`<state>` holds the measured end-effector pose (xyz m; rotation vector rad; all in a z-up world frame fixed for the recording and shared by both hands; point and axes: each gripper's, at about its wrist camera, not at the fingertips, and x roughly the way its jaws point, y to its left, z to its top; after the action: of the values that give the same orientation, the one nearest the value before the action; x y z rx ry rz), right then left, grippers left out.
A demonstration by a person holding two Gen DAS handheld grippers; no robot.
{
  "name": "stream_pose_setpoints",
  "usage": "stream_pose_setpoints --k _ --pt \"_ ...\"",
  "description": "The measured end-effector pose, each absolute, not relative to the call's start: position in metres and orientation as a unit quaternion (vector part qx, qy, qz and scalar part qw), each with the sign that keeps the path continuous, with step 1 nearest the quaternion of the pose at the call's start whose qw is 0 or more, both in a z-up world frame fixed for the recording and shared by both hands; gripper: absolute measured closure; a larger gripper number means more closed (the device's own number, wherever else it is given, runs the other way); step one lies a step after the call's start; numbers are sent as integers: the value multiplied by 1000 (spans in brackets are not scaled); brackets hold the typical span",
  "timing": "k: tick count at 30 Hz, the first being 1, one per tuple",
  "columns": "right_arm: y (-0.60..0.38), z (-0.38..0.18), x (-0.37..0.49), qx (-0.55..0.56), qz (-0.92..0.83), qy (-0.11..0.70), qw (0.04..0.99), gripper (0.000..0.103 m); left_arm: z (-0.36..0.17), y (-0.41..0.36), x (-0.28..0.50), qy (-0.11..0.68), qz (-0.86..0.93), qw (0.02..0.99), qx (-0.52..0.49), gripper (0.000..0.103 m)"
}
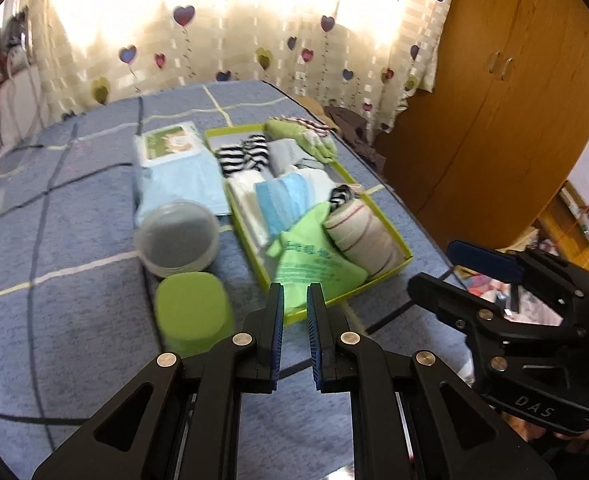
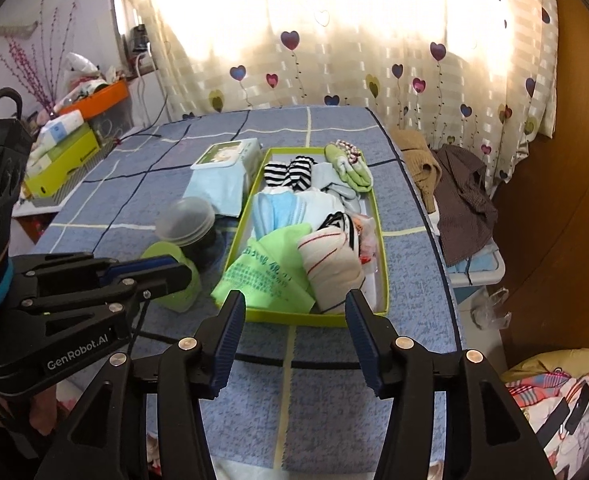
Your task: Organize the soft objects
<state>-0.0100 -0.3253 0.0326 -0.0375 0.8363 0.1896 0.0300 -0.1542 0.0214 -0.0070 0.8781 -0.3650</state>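
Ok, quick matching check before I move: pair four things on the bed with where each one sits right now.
Things:
1. striped socks
2. green printed cloth
3. clear lidded container
4. wipes pack

Places:
A. in the tray, near end
B. outside the tray, far, beside its left wall
C. in the tray, far end
D. outside the tray, next to the green cup

Pairs: 1-C, 2-A, 3-D, 4-B
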Motion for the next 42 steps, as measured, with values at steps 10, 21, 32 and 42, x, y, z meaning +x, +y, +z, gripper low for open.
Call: stream_pose_setpoints --k 10,21,32,42 --pt "-314 33 -22 -25 91 404 910 51 26 -145 16 415 -165 894 -10 91" --pt "-310 31 -23 -32 93 406 908 51 22 -147 13 421 -156 894 1 91" --pt "-310 27 -16 -35 95 414 905 51 16 -144 19 429 -157 890 -6 91" --pt "-308 24 -9 -38 97 418 902 51 13 -145 25 432 -153 889 2 91"
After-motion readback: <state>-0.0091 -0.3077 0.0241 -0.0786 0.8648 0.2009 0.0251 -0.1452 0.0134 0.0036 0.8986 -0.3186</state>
